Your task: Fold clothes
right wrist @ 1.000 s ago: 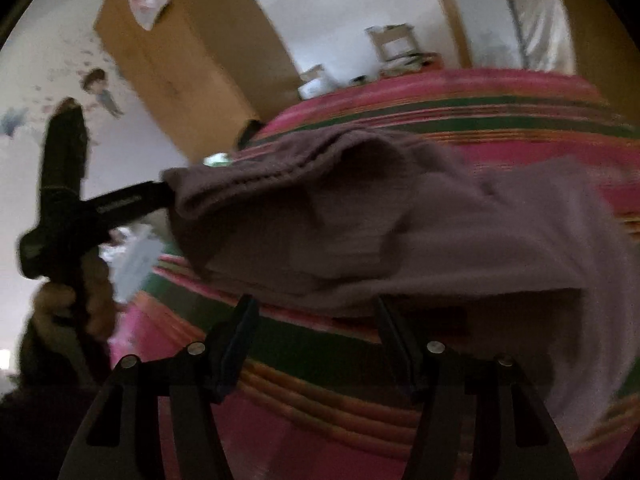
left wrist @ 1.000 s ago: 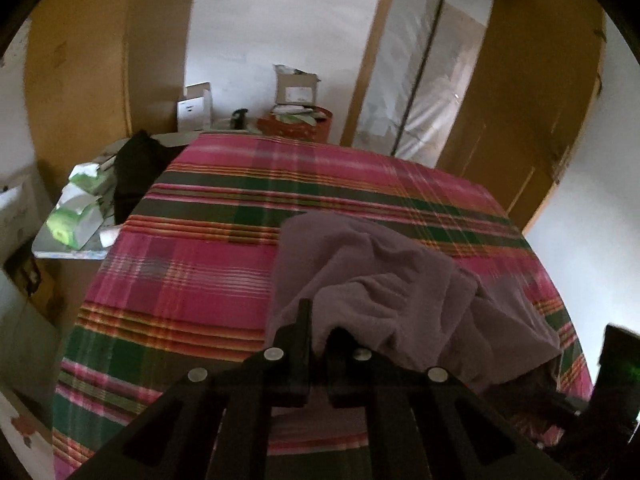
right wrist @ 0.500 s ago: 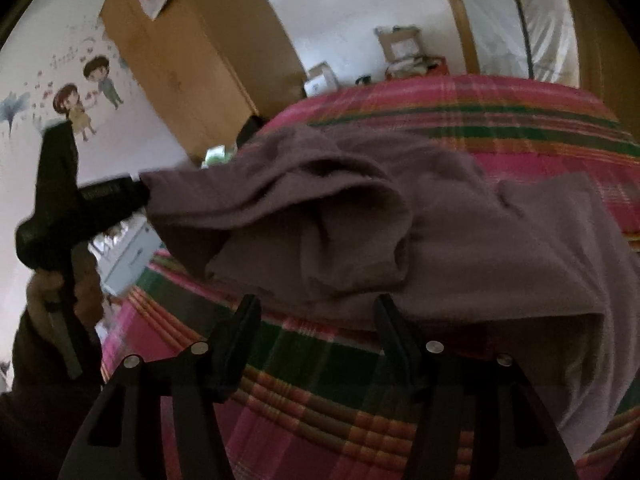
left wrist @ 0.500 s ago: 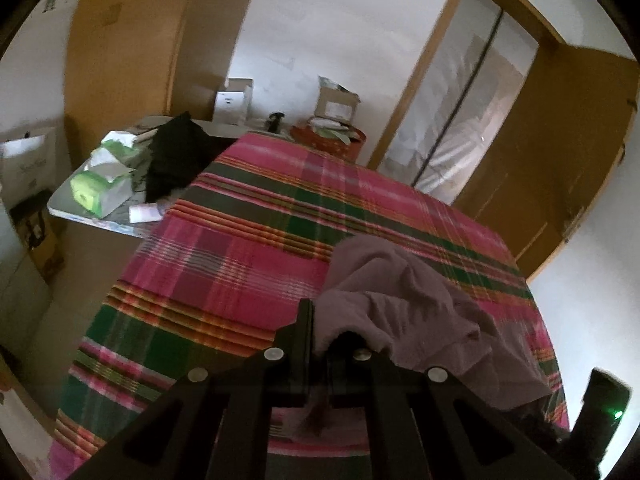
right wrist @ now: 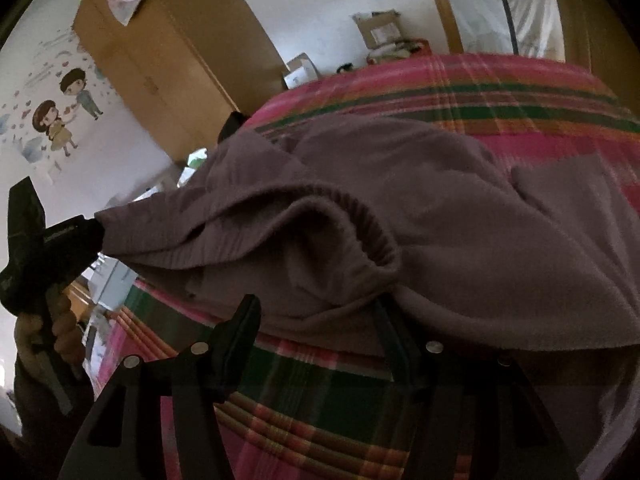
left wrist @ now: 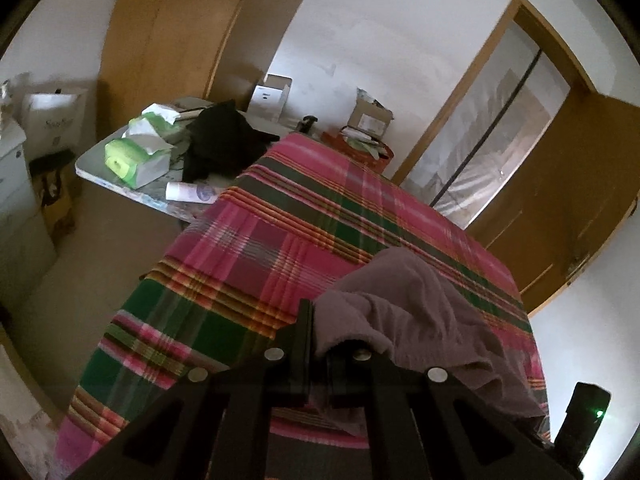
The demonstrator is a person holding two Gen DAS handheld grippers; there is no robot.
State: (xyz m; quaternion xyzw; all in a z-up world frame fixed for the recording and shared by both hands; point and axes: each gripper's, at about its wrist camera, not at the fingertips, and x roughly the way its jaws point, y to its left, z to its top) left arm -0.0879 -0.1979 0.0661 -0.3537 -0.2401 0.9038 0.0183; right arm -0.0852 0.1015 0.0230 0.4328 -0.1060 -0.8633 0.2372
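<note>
A mauve-grey knitted garment point(left wrist: 420, 320) lies rumpled on a bed covered with a pink, green and orange plaid sheet point(left wrist: 256, 256), towards the near right part of the bed as the left wrist camera sees it. The left tool point(left wrist: 318, 344) has its two black fingers pinched together on an edge of the garment, and the cloth spills from there to the right over the sheet. From the right wrist camera the same left tool point(right wrist: 86, 232) appears at the far left, gripped by a hand point(right wrist: 48, 340), with a corner of the garment point(right wrist: 360, 224) stretched out to it and lifted off the bed. The right tool point(right wrist: 316, 320) stands wide apart, its fingers not pressing on anything; one finger shows clear in front of the plaid sheet point(right wrist: 480, 92), the other is partly hidden under a sagging fold with a ribbed, elastic-looking hem. Beyond the bed, a worktop point(left wrist: 92, 164) carries green and white tissue packs point(left wrist: 136, 156) and a black cloth point(left wrist: 224, 144). A wooden wardrobe point(right wrist: 160, 64) stands against a wall with cartoon stickers point(right wrist: 60, 116).
</note>
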